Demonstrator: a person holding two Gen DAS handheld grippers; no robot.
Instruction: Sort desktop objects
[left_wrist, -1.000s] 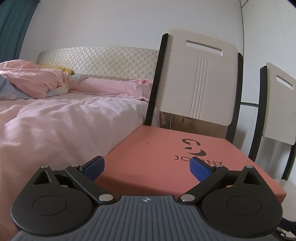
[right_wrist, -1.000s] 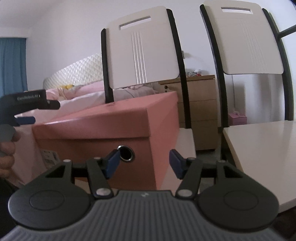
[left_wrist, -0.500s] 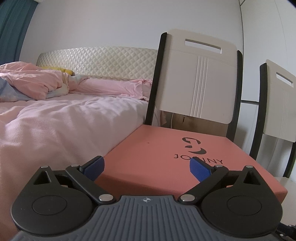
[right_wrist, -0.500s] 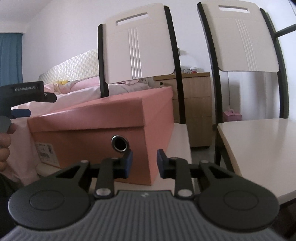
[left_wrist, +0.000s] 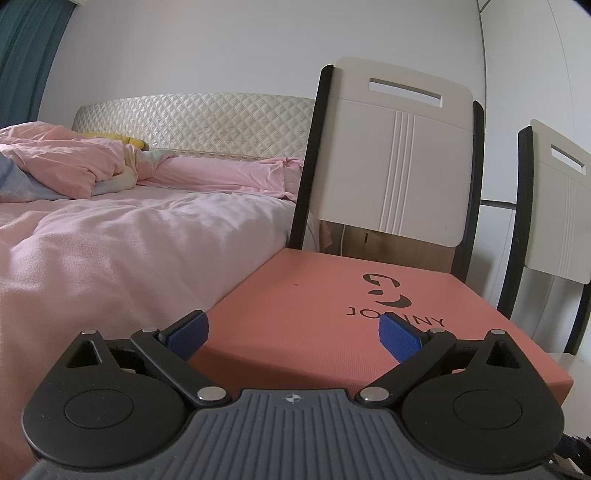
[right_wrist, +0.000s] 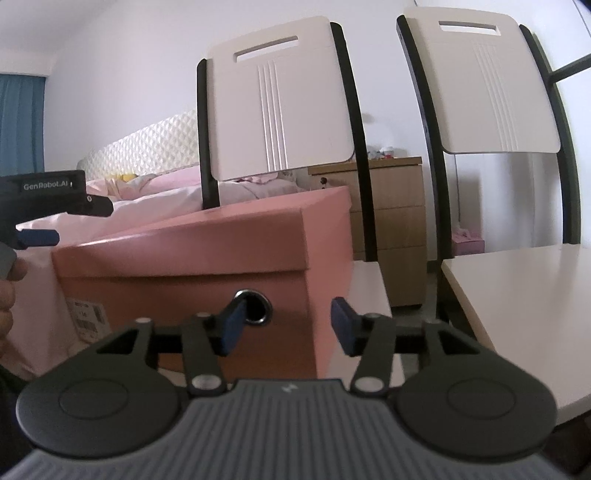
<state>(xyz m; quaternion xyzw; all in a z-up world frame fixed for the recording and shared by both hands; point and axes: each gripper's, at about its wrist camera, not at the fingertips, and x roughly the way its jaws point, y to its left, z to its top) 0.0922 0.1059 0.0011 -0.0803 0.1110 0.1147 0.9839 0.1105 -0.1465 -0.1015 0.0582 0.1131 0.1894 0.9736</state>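
Observation:
A pink shoe box with a dark logo on its lid rests on a chair seat. My left gripper hovers over the lid's near corner, open wide, with nothing gripped. In the right wrist view the box shows its end face with a metal-ringed hole and a barcode label. My right gripper is just in front of that face near the box's right corner. Its jaws are opening and the pads touch nothing. The left gripper appears at the left edge, held by a hand.
Two chairs with white backs and black frames stand behind the box. A bed with pink bedding lies to the left. A wooden drawer chest is at the back. A beige seat or tabletop fills the right.
The right gripper's jaws narrowed almost to shut half a second ago and have widened again. The box end face looks slightly nearer. The left gripper has stayed still and open.

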